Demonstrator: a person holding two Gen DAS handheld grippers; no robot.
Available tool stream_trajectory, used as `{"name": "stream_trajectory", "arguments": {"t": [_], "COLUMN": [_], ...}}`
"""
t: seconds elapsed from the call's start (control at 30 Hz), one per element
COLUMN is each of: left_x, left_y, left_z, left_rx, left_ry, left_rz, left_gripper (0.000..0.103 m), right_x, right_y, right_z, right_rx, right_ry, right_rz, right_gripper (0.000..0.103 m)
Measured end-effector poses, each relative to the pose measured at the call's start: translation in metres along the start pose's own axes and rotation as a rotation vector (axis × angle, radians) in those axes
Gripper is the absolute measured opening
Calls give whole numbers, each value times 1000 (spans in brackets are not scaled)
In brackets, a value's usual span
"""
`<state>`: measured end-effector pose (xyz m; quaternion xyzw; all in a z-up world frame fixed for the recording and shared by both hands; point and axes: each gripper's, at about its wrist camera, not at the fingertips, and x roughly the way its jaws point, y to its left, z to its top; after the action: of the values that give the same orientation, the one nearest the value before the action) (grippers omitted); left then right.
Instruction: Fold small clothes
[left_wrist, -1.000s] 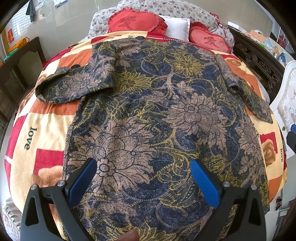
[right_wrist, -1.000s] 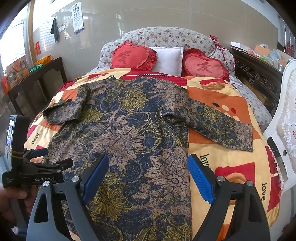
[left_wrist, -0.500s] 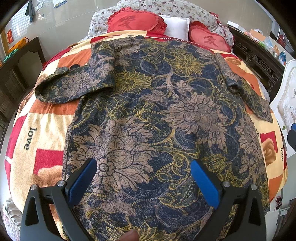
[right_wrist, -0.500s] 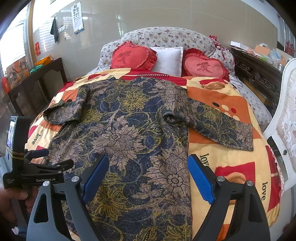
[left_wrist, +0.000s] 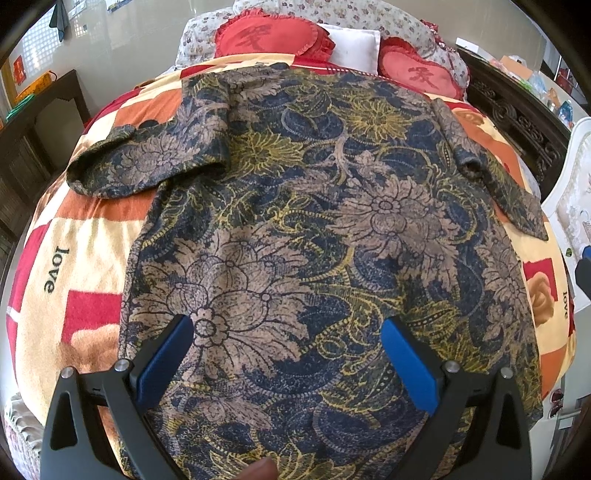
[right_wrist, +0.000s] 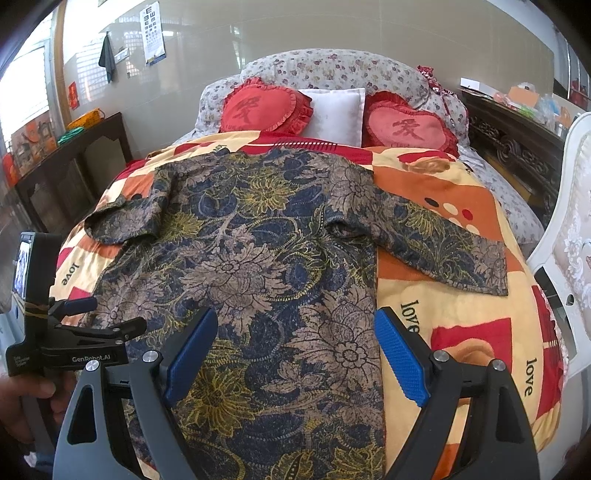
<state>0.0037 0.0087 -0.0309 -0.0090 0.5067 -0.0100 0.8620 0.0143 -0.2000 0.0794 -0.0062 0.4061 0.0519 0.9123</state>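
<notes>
A dark blue floral garment (left_wrist: 314, 240) with tan and yellow flowers lies spread flat on the bed, both short sleeves out to the sides; it also shows in the right wrist view (right_wrist: 258, 266). My left gripper (left_wrist: 286, 354) is open and empty, hovering over the garment's lower middle. My right gripper (right_wrist: 295, 350) is open and empty, above the garment's lower right part near its right edge. The left gripper's body (right_wrist: 66, 343) shows at the left of the right wrist view, above the garment's lower left edge.
The bed has an orange, red and cream blanket (right_wrist: 461, 332) printed "love". Two red heart cushions (right_wrist: 262, 107) and a white pillow (right_wrist: 336, 110) lie at the head. Dark wooden furniture (right_wrist: 66, 173) stands left and right; a white chair (right_wrist: 569, 258) is at right.
</notes>
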Motion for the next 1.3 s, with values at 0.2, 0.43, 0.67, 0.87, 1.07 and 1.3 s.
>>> {"name": "stream_trajectory", "arguments": {"t": [0.2, 0.43, 0.67, 0.87, 1.07, 1.3], "left_x": [4, 13, 34, 72, 97, 97], "left_y": [1, 10, 17, 51, 62, 61], "left_z": [0, 4, 14, 51, 66, 58], "left_rx": [3, -4, 28, -32, -39, -46], "left_ry": [3, 7, -25, -63, -102, -136], "left_rz": [5, 32, 63, 37, 39, 42], "left_gripper": [103, 103, 103, 103, 103, 103], "right_x": [1, 3, 16, 69, 140, 183], "right_y": [0, 1, 7, 7, 20, 31], "right_z": [0, 7, 14, 27, 38, 22], "right_rx": [-1, 3, -19, -4, -40, -84], "right_ry": [-1, -5, -8, -13, 40, 91], "right_rz": [-1, 2, 12, -28, -38, -61], "right_gripper": [97, 97, 97, 97, 97, 97]}}
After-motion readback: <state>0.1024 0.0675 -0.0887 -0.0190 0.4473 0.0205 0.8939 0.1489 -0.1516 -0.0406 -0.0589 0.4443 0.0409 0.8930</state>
